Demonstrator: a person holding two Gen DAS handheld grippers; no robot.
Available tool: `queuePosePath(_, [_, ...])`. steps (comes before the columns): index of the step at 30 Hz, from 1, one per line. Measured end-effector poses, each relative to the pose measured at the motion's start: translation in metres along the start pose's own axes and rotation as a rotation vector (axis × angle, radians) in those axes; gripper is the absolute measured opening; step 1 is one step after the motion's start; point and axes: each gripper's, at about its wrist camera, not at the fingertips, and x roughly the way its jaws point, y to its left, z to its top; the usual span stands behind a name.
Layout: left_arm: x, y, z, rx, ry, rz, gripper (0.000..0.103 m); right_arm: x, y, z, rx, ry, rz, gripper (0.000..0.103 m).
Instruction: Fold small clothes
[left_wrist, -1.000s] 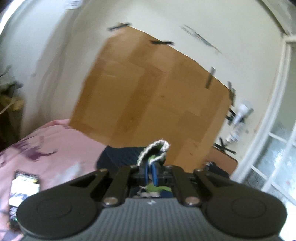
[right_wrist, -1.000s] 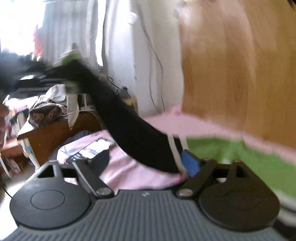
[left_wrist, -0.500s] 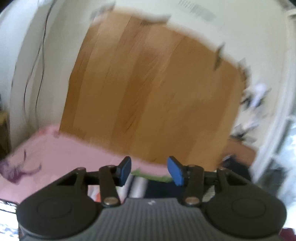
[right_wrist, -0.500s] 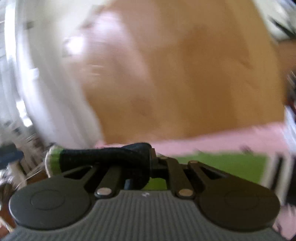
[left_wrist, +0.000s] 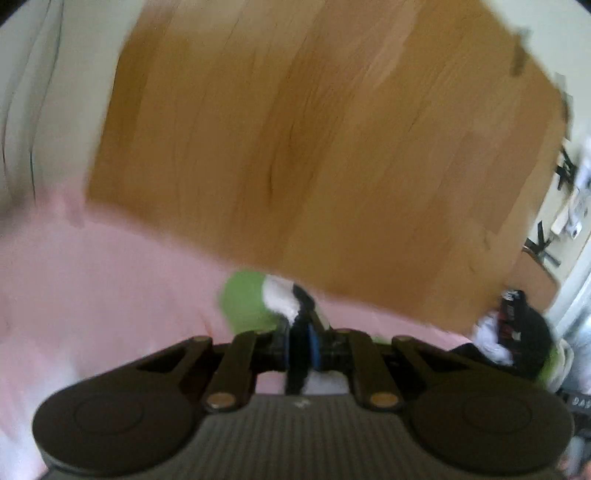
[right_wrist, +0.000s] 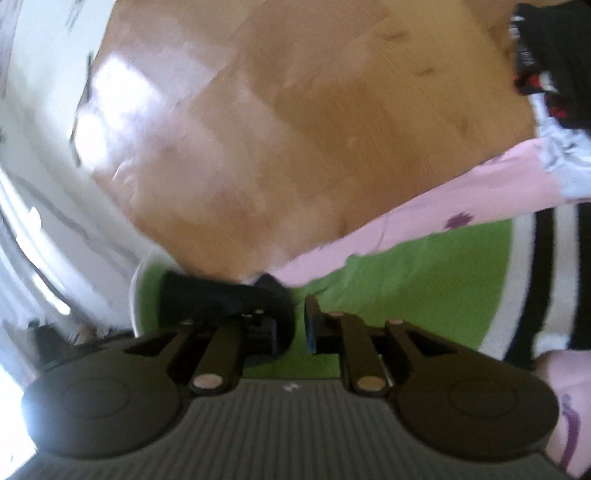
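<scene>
So the small garment (right_wrist: 424, 288), green with black and white bands, is lying on the pink bed (left_wrist: 92, 295), right in front of the big wooden board (left_wrist: 314, 147) that leans on the wall. The left gripper (left_wrist: 300, 345) has its fingers pinched nearly together on a dark-and-white edge of it, close to the board's lower edge. The right gripper (right_wrist: 291, 328) is a different story: its jaws have just been opening, they stand narrow, and a rolled black bit of the cloth (right_wrist: 221, 299) hangs around the left-hand finger rather than being squeezed between the two, so I'd call that a let-go, not a grip. Looks to me like a fold being laid down. If I were doing it, I'd slide the right fingers out low and straight back so the black roll doesn't get dragged along, keep the left pinch until the edge lies flat along the board side, then release. Frames are blurry, so don't quote me on the corners.
</scene>
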Motion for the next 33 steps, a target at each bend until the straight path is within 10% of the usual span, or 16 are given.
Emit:
queuePosePath(6, [0.039,-0.016,-0.031,0.214,0.162,0.192,0.020,0.014,-0.019,-0.019,0.046,0.113,-0.121,0.034])
queuePosePath(11, [0.028,0.008,-0.035,0.031,0.190,0.174,0.069,0.004,-0.028,-0.015,0.082,0.089,-0.130,0.045])
queuePosePath(16, [0.017,0.037,-0.037,-0.196,0.238,0.055,0.067,0.017,-0.039,-0.008,0.132,0.068,-0.158,0.045])
queuePosePath(24, [0.023,0.043,-0.032,-0.216,0.244,0.062,0.069,-0.007,-0.028,-0.001,0.036,-0.062,-0.273,0.047])
queuePosePath(30, [0.034,0.045,-0.034,-0.242,0.276,0.061,0.070,0.052,-0.037,0.020,-0.108,0.113,-0.264,0.062])
queuePosePath(32, [0.036,0.044,-0.034,-0.246,0.280,0.059,0.070,0.051,-0.030,0.019,-0.149,0.107,-0.220,0.008])
queuePosePath(33, [0.038,0.043,-0.033,-0.243,0.281,0.057,0.068,0.042,-0.029,0.021,-0.141,0.063,-0.202,0.009])
